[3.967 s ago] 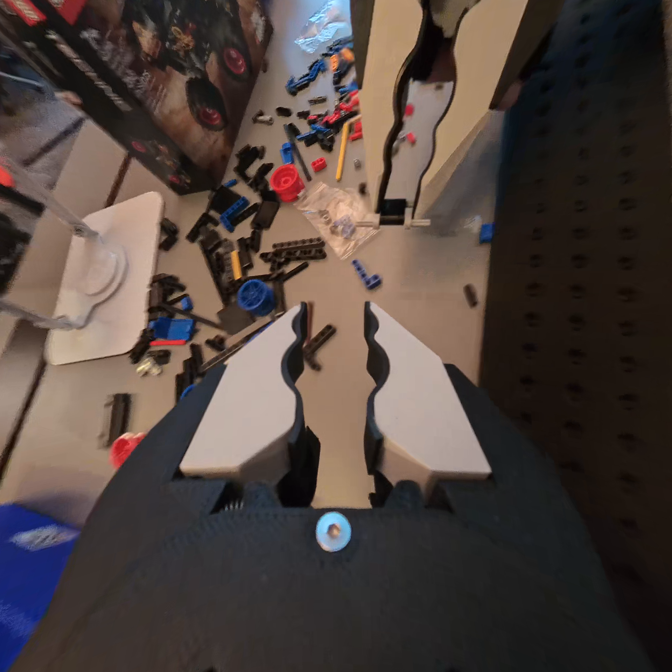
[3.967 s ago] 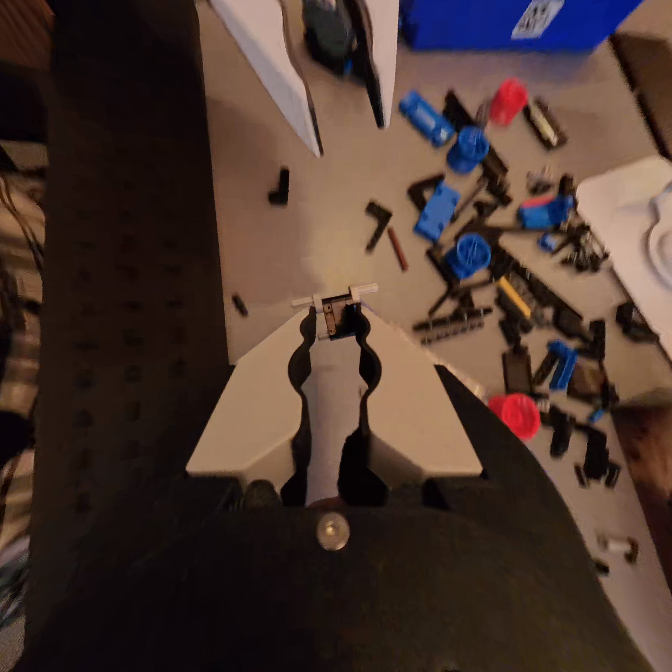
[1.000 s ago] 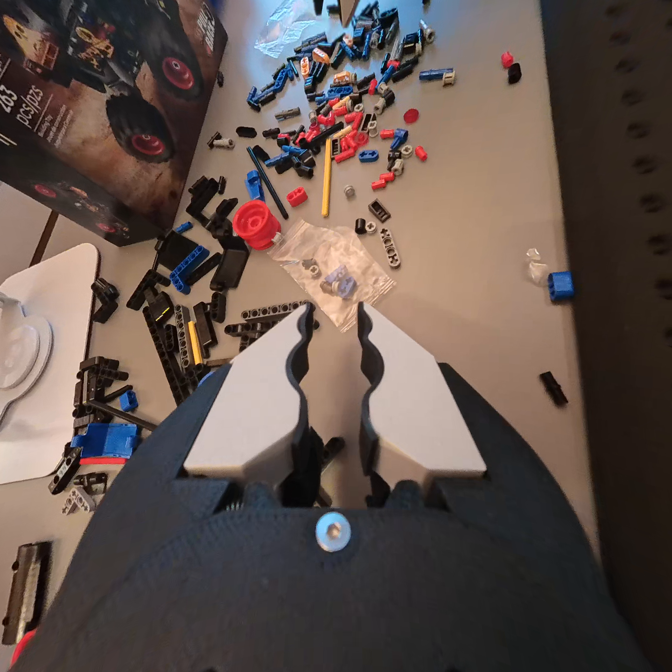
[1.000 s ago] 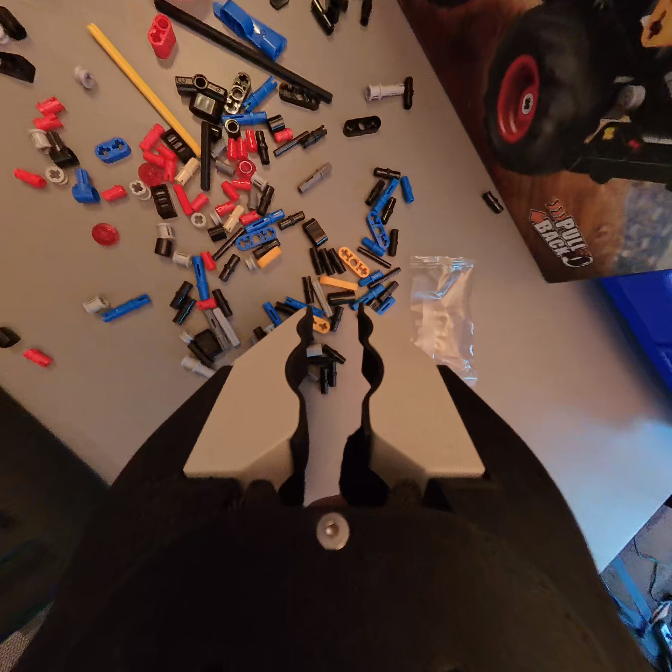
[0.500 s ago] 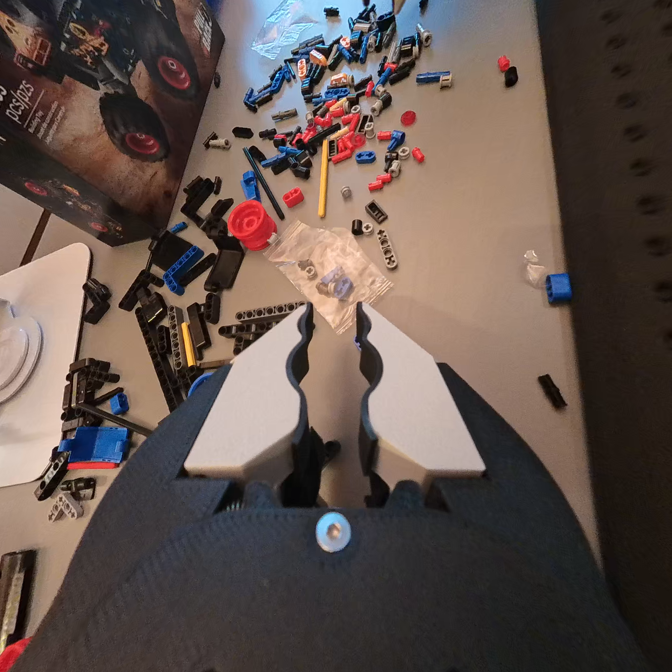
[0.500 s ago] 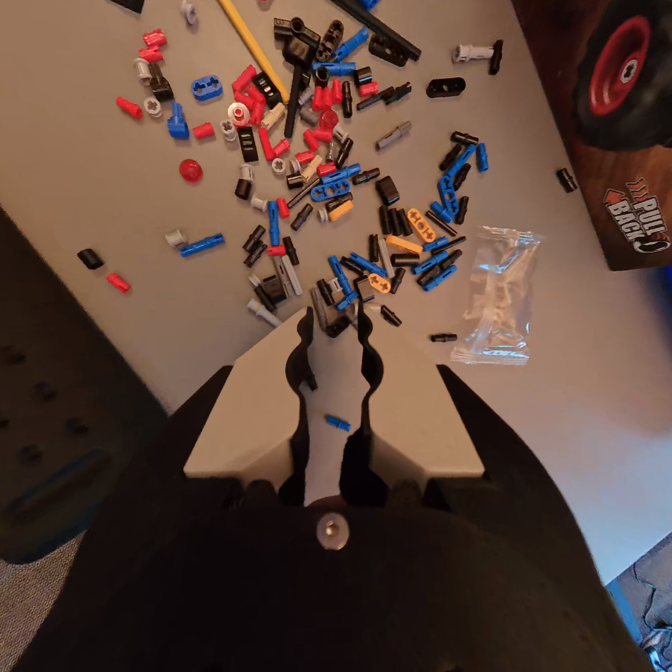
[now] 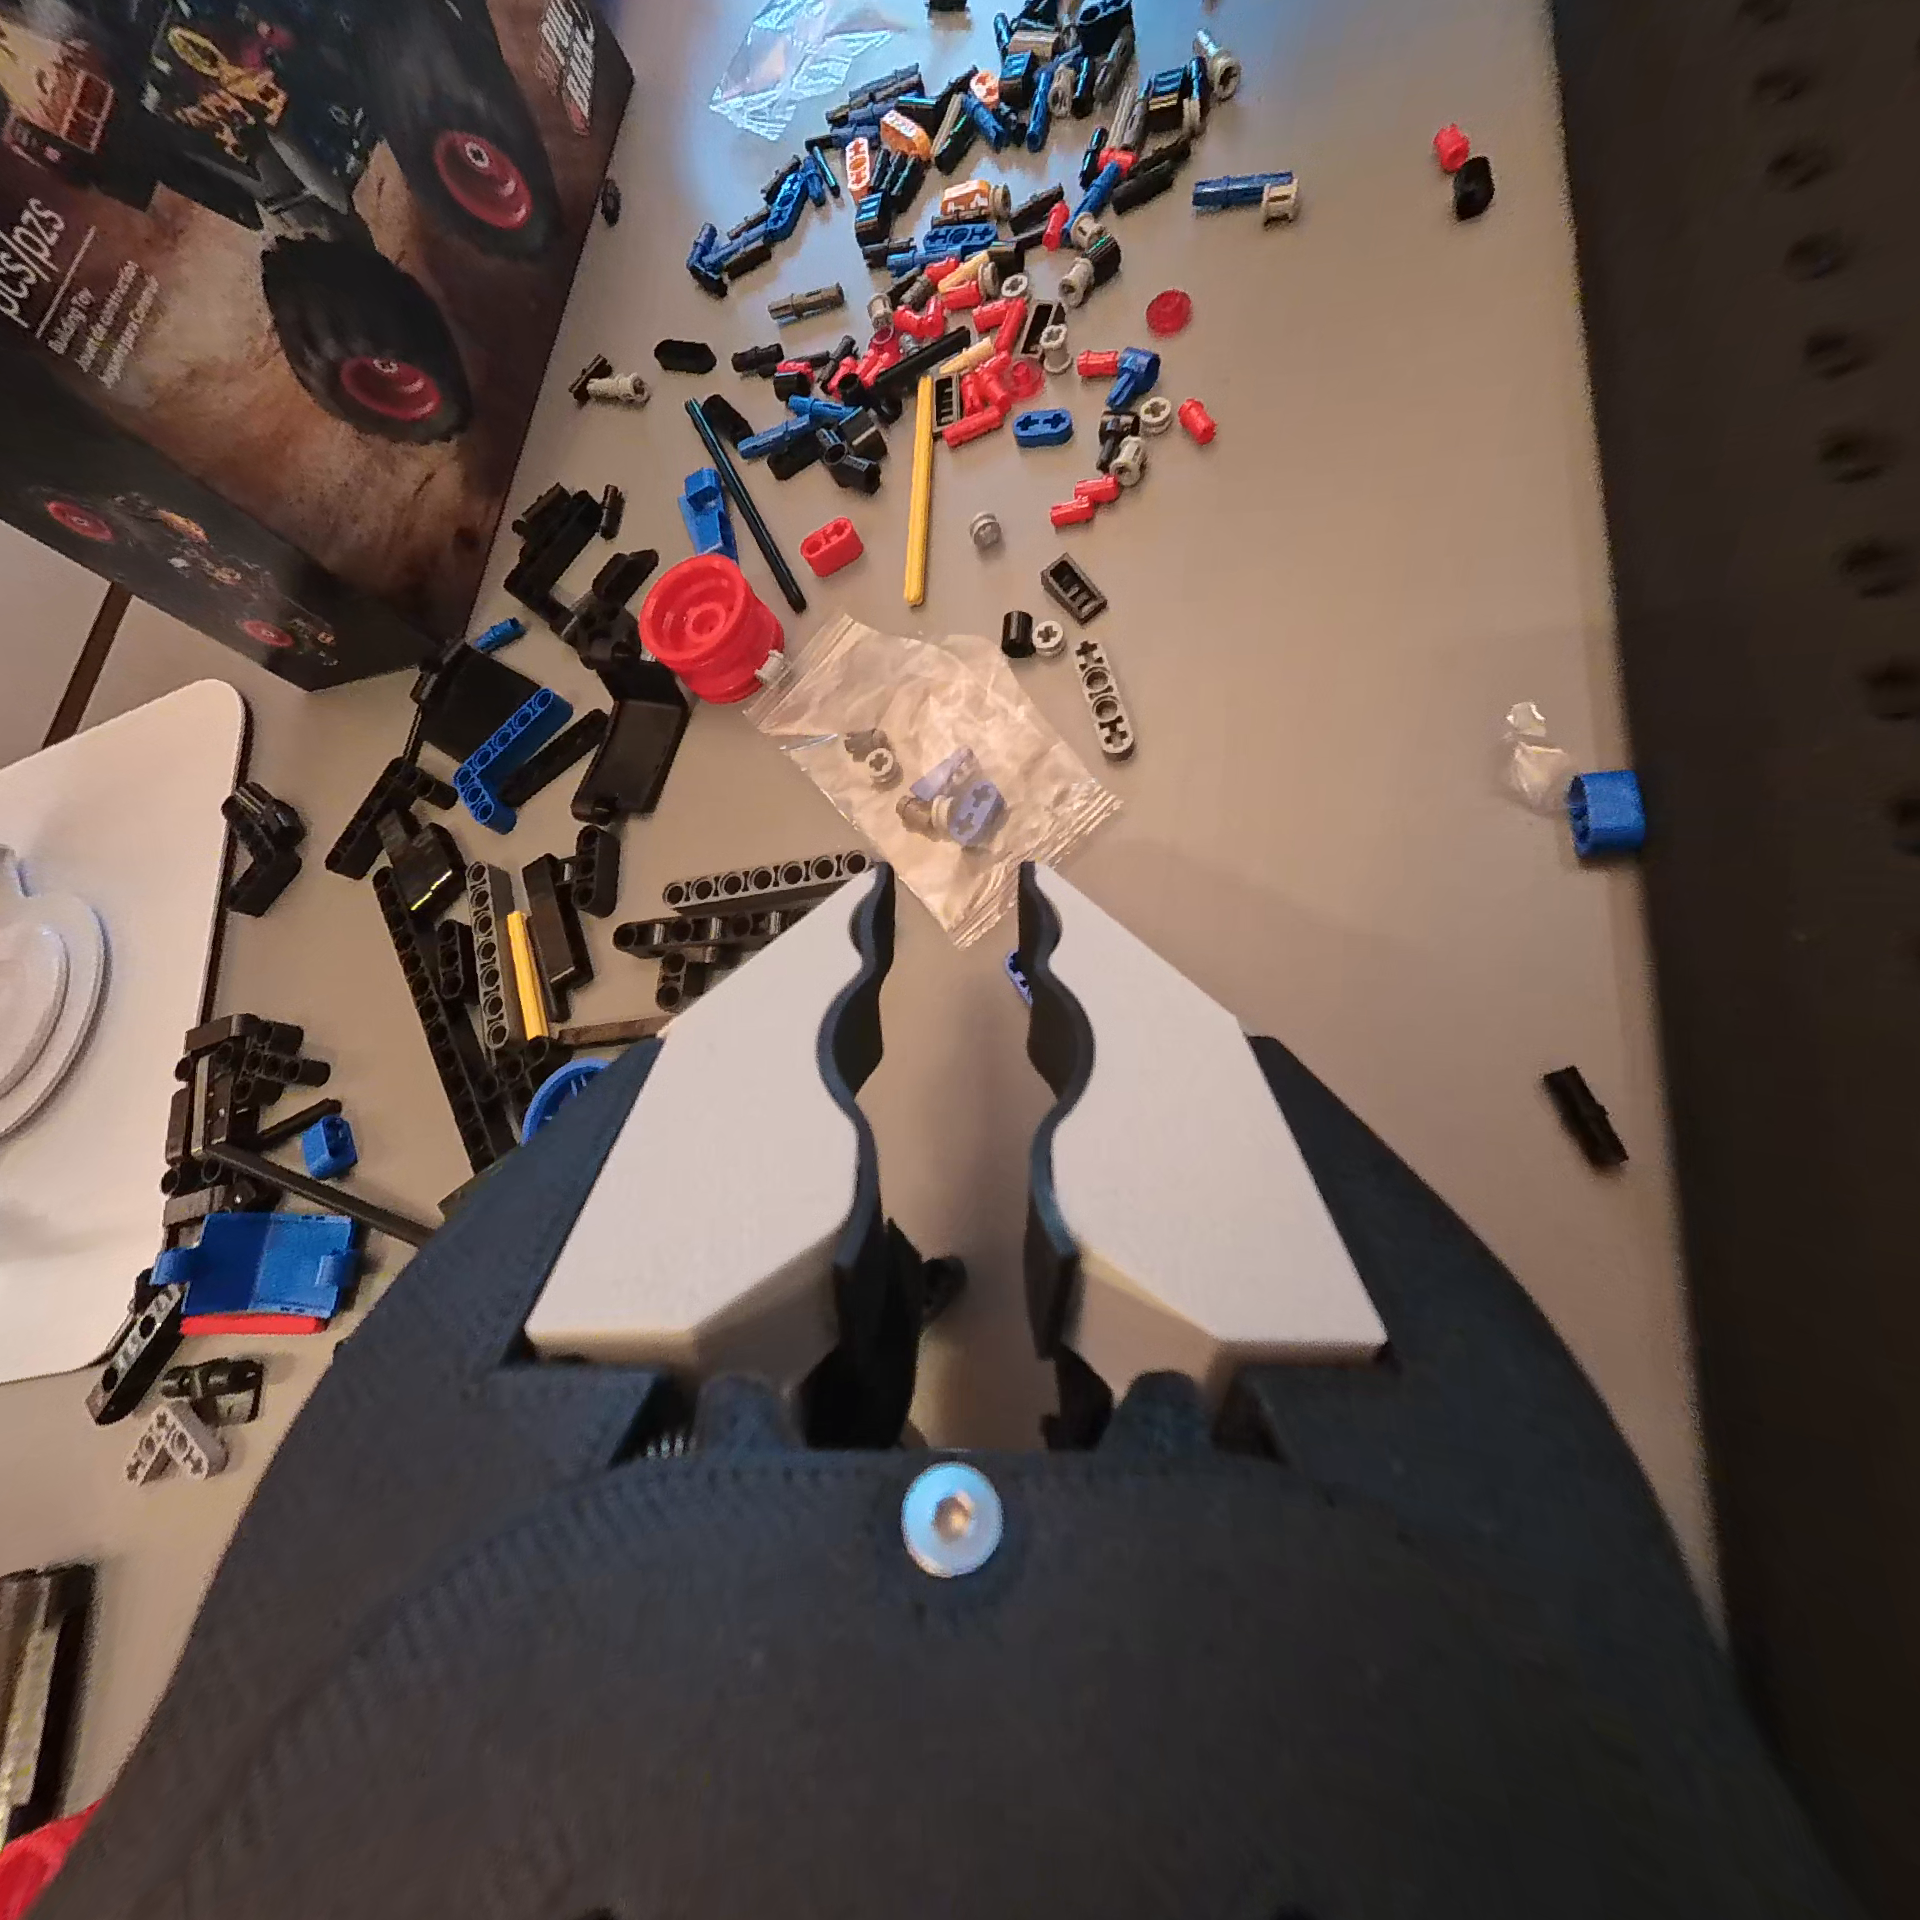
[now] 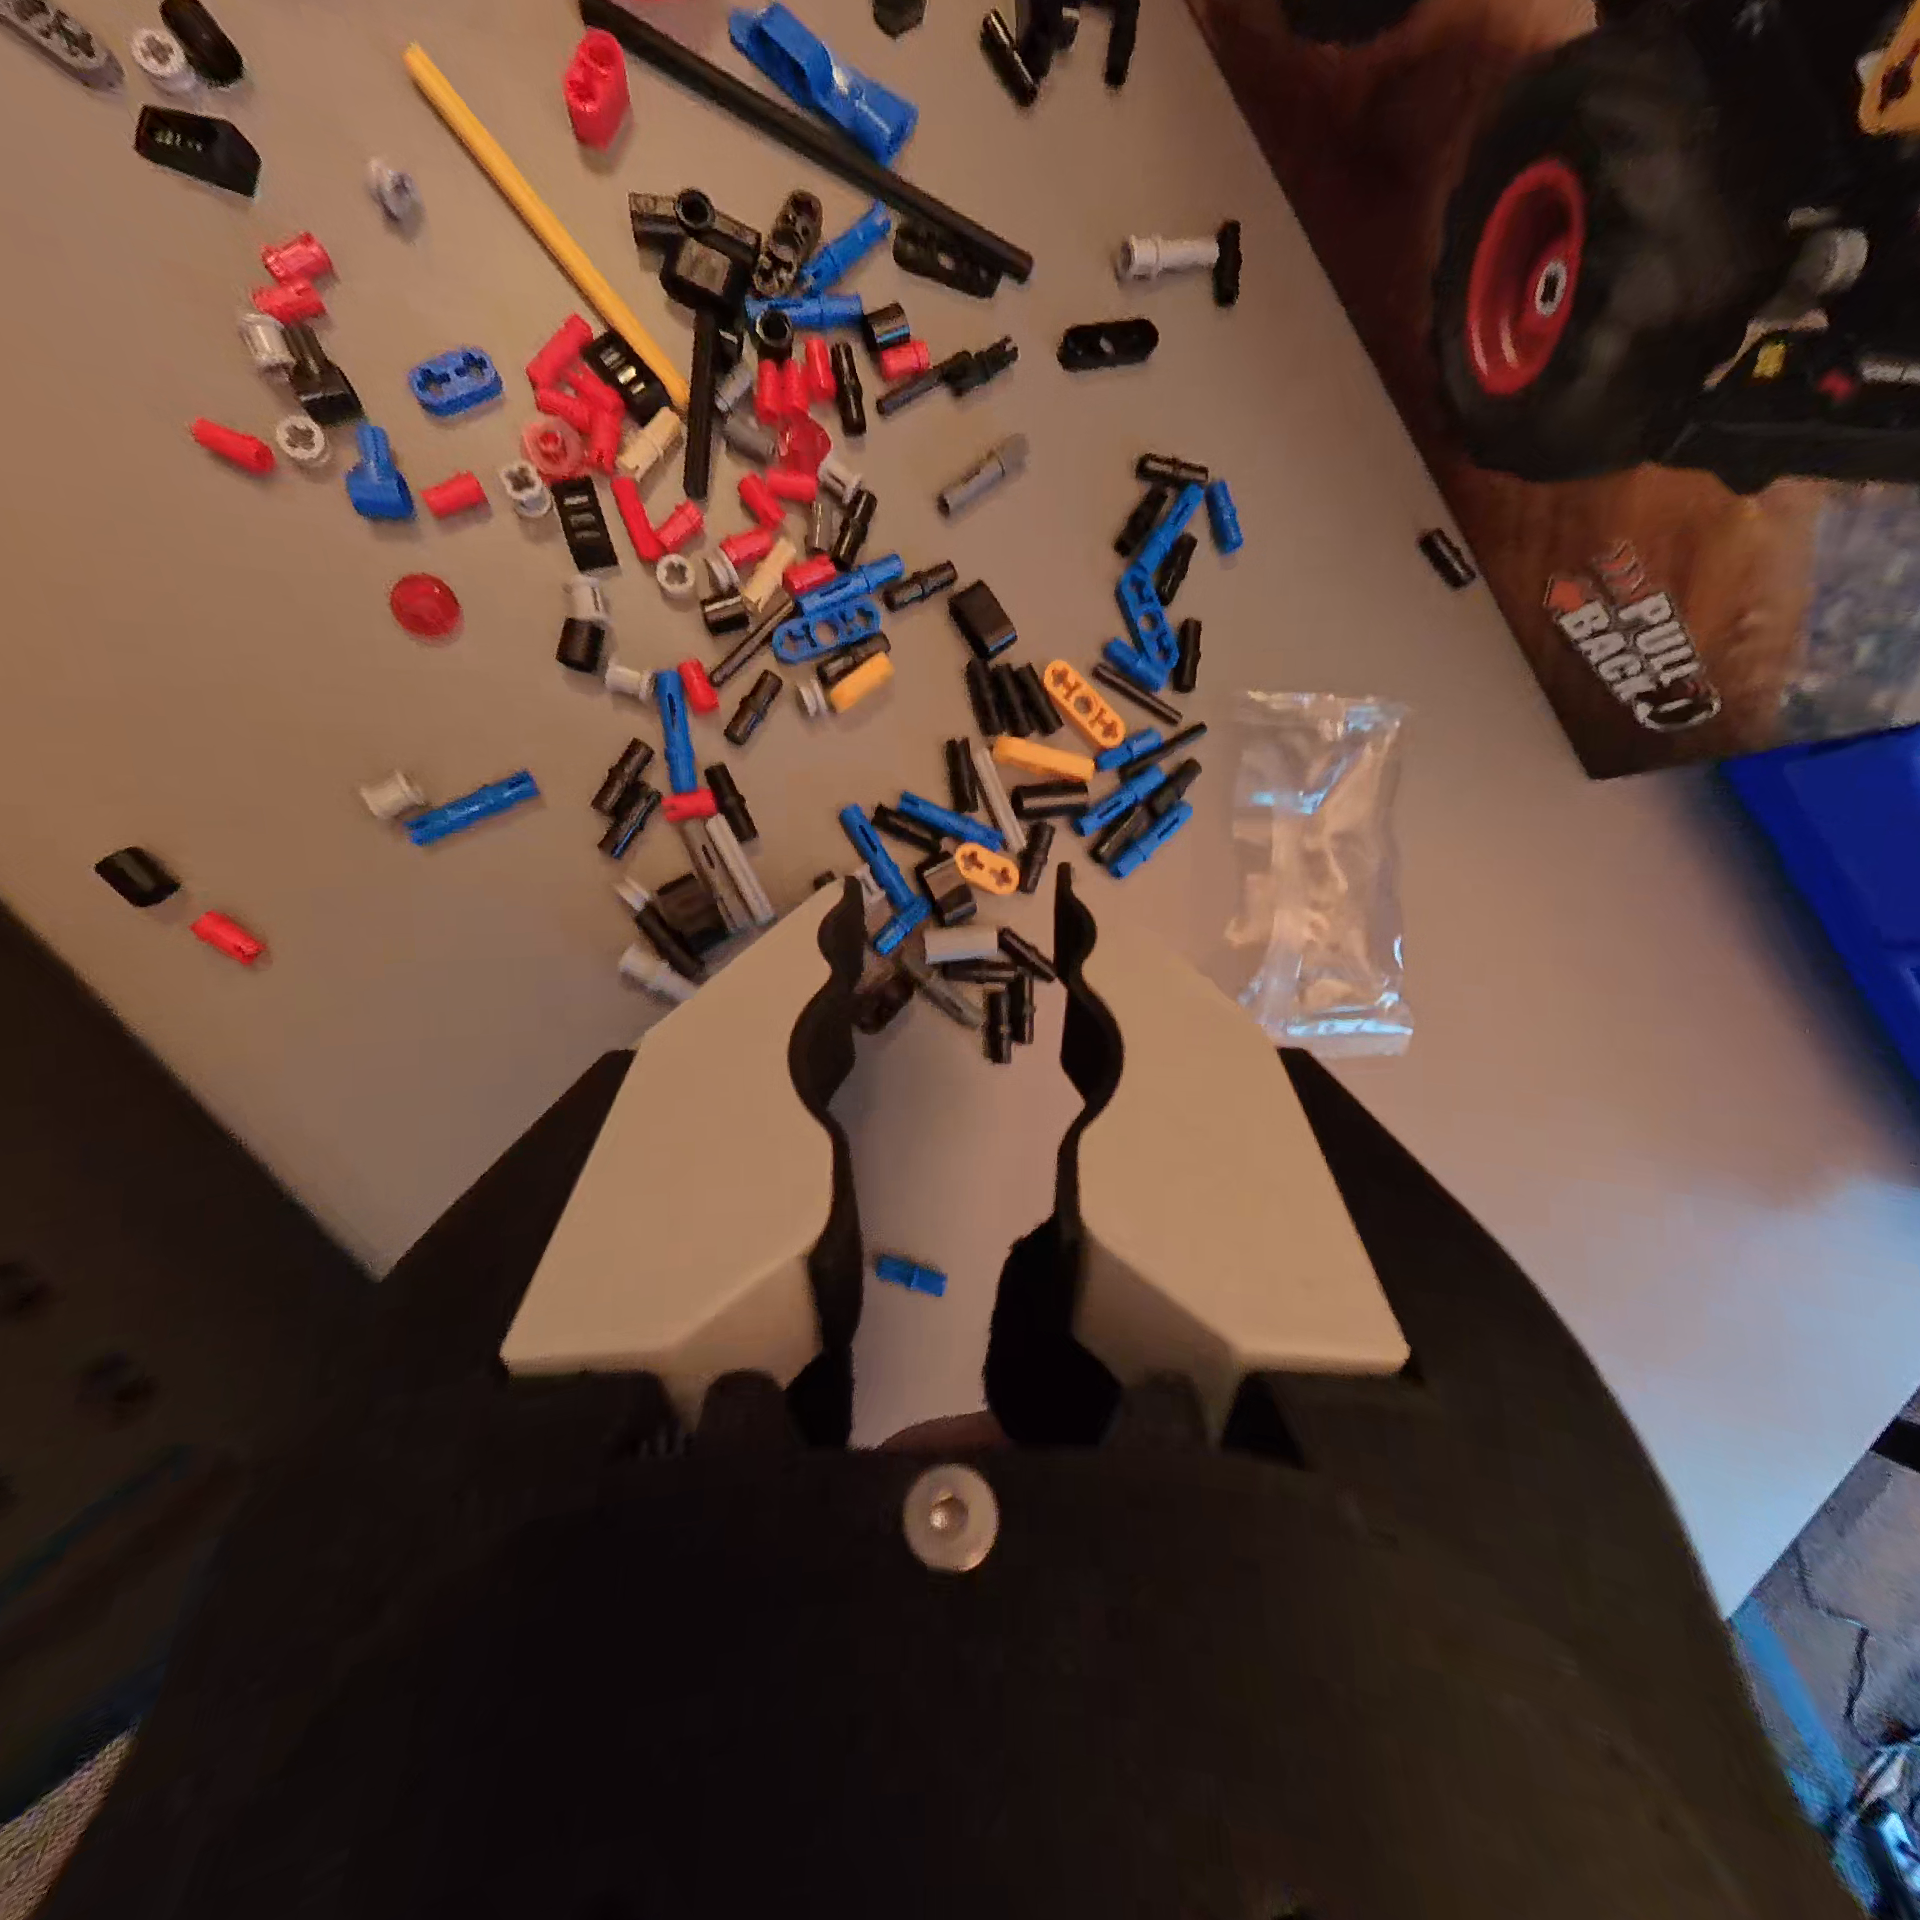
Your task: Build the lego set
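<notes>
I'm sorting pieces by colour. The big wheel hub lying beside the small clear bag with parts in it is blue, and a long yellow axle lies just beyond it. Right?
Not quite: the wheel hub beside the bag is red, as the left wrist view shows. The yellow axle does lie just beyond it.

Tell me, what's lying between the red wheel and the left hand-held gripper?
A clear plastic bag with a few small grey and blue pieces inside lies between the red wheel and the left hand-held gripper, seen in the left wrist view.
</notes>
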`<state>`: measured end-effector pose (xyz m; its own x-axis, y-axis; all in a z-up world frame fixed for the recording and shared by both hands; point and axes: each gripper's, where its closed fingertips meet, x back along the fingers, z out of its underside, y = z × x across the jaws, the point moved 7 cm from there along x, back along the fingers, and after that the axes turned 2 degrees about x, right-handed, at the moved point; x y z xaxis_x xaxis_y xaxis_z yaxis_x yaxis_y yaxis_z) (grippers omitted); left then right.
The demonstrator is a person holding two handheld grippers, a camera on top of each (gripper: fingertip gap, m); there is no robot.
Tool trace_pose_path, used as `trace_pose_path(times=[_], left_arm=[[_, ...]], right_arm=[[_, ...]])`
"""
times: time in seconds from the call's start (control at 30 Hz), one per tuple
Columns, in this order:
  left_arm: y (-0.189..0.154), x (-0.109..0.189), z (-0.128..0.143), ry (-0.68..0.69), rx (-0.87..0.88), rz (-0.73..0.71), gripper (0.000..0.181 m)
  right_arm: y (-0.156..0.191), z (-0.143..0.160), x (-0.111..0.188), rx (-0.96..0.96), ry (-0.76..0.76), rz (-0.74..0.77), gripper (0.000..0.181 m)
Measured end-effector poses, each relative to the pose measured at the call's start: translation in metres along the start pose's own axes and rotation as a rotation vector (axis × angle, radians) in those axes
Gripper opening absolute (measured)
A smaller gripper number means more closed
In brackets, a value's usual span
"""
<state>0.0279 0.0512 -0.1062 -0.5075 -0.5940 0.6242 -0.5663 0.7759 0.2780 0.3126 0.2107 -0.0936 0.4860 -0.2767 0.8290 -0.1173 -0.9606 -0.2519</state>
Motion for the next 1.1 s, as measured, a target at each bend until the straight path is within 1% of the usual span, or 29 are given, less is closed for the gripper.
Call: trace_pose_path(times=[0.2,0.37,0.53,0.6,0.67,0.73,0.9,1.1], left_arm=[[0.001,0.0,0.001,0.001,0.004,-0.005,0.022],[0.002,0.0,0.002,-0.001,0.007,-0.004,0.022],[0.002,0.0,0.002,-0.002,0.003,-0.004,0.021],[0.002,0.001,0.002,-0.003,0.003,-0.007,0.021],[0.003,0.001,0.001,-0.006,0.004,-0.008,0.021],[0.003,0.001,0.001,-0.007,0.007,-0.007,0.021],[0.002,0.001,0.001,-0.008,0.004,-0.005,0.021],[0.003,0.004,0.001,-0.016,0.003,-0.011,0.021]], right_arm=[[-0.015,-0.018,-0.01,-0.011,-0.047,0.056,0.032],[-0.028,-0.034,-0.023,-0.035,-0.117,0.01,0.021],[-0.04,-0.042,-0.043,0.007,-0.07,-0.034,0.022],[-0.044,-0.048,-0.048,0.01,-0.082,-0.036,0.022],[-0.042,-0.059,-0.051,0.016,-0.118,-0.071,0.022],[-0.041,-0.067,-0.057,0.032,-0.118,-0.078,0.023],[-0.045,-0.08,-0.079,0.026,-0.091,-0.109,0.037],[-0.048,-0.082,-0.092,-0.019,-0.109,-0.183,0.029]])
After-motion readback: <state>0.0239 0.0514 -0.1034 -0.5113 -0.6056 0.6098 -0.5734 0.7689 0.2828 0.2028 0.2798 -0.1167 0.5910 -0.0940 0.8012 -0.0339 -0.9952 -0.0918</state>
